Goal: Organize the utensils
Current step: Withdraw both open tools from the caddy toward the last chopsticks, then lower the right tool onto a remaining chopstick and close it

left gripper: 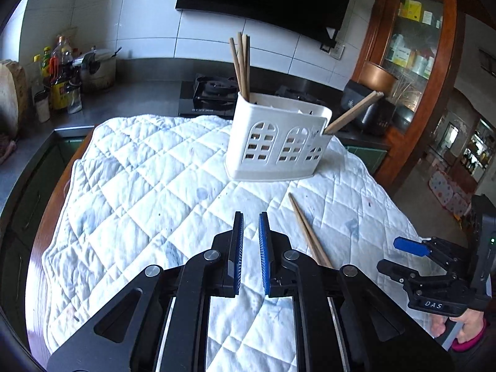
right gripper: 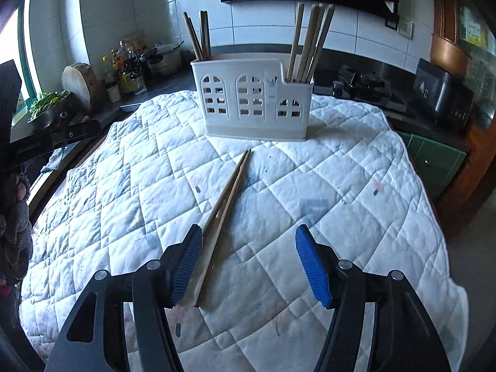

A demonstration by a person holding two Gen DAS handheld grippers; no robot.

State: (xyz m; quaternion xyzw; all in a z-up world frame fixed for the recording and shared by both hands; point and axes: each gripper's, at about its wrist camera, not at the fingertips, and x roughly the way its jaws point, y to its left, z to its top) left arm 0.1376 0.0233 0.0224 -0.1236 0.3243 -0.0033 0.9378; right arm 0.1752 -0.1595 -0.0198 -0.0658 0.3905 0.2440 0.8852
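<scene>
A white utensil holder [left gripper: 279,142] [right gripper: 252,102] stands on the quilted cloth at the far side, with wooden chopsticks upright in its left end [right gripper: 198,35] and its right end [right gripper: 310,40]. A pair of chopsticks [right gripper: 224,214] [left gripper: 310,232] lies loose on the cloth in front of it. My right gripper [right gripper: 248,263] is open and empty, low over the cloth, with its left pad beside the near end of the loose pair. My left gripper [left gripper: 251,248] is nearly closed with a narrow gap, empty, left of the pair. The right gripper also shows in the left wrist view [left gripper: 412,257].
The white quilted cloth [right gripper: 341,186] covers a round table. Behind it runs a dark counter with a gas stove [left gripper: 214,93], bottles [left gripper: 62,83], a pot and a cutting block [right gripper: 79,83]. A wooden cabinet [left gripper: 412,46] stands at the right.
</scene>
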